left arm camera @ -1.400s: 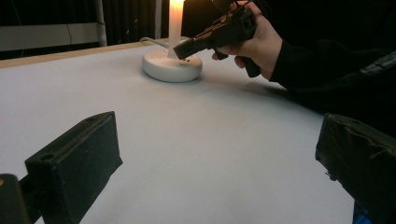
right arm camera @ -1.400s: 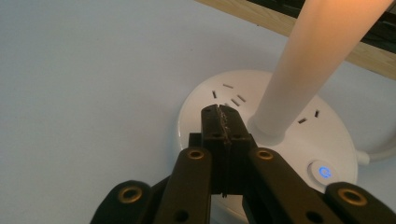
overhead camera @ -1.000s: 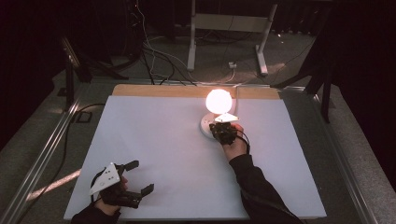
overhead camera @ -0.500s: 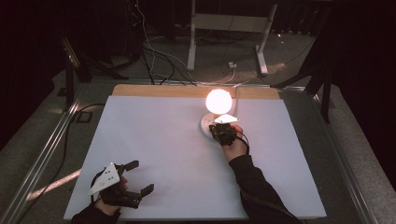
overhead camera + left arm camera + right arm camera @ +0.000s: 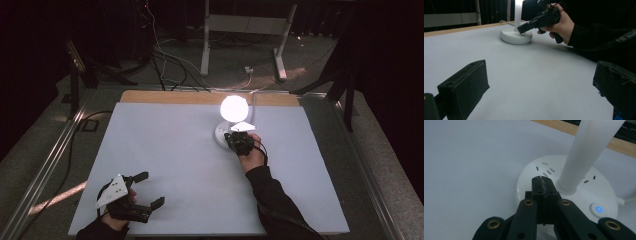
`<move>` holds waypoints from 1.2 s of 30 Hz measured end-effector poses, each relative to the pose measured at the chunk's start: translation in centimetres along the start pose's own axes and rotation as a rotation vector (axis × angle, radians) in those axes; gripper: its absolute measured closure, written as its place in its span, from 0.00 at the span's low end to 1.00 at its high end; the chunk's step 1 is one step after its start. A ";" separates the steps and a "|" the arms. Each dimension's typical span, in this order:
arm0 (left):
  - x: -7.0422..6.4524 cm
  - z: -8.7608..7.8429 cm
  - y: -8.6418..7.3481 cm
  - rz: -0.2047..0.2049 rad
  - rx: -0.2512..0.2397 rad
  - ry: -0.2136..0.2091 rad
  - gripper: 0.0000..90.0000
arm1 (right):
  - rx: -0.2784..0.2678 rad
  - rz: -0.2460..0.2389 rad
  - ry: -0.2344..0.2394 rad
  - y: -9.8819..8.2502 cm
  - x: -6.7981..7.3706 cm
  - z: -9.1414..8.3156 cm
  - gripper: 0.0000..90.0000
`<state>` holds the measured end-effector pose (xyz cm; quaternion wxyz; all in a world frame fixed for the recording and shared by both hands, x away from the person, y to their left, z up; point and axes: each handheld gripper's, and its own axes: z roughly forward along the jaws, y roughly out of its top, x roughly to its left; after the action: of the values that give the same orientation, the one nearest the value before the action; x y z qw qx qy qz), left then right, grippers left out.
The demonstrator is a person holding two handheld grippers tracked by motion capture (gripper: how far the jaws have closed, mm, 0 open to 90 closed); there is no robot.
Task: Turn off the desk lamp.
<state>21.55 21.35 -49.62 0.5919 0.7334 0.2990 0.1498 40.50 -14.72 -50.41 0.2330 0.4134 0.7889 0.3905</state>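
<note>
The lit lamp point(image 5: 233, 111) stands near the tabletop's point(image 5: 175, 145) far edge, right of centre. The right tongs point(image 5: 541, 182), pressed together and empty, hover over its round base point(image 5: 574, 195). The left tongs point(image 5: 150, 189), spread wide, sit at the near-left corner with bare tabletop between.

Left gripper point(image 5: 145, 190) low at near-left table corner, jaws spread wide, nothing between them; hand point(image 5: 117, 210) gripping from behind, grey plate on top. Right gripper point(image 5: 235, 140) reached far forward, jaws pressed together, tips angled down. Right hand point(image 5: 560, 23) wrapped around body, dark sleeve point(image 5: 272, 200) trailing back; contact beneath tips unclear.
</note>
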 end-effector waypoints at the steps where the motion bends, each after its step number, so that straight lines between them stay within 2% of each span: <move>1: 0.0 0.0 0.0 0.000 0.000 -0.002 0.01 | -0.002 0.001 0.001 0.1 0.0 -0.1 1.00; 16: -0.1 0.0 0.0 0.004 0.001 -0.001 0.01 | -0.035 -0.002 0.007 1.5 0.0 -1.5 1.00; 36: 0.0 0.0 0.0 0.003 0.000 -0.002 0.01 | -0.021 0.012 0.003 0.8 0.0 -0.6 1.00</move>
<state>21.52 21.36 -49.57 0.5918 0.7341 0.2974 0.1497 40.42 -14.67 -49.44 0.2338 0.4148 0.7827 0.4009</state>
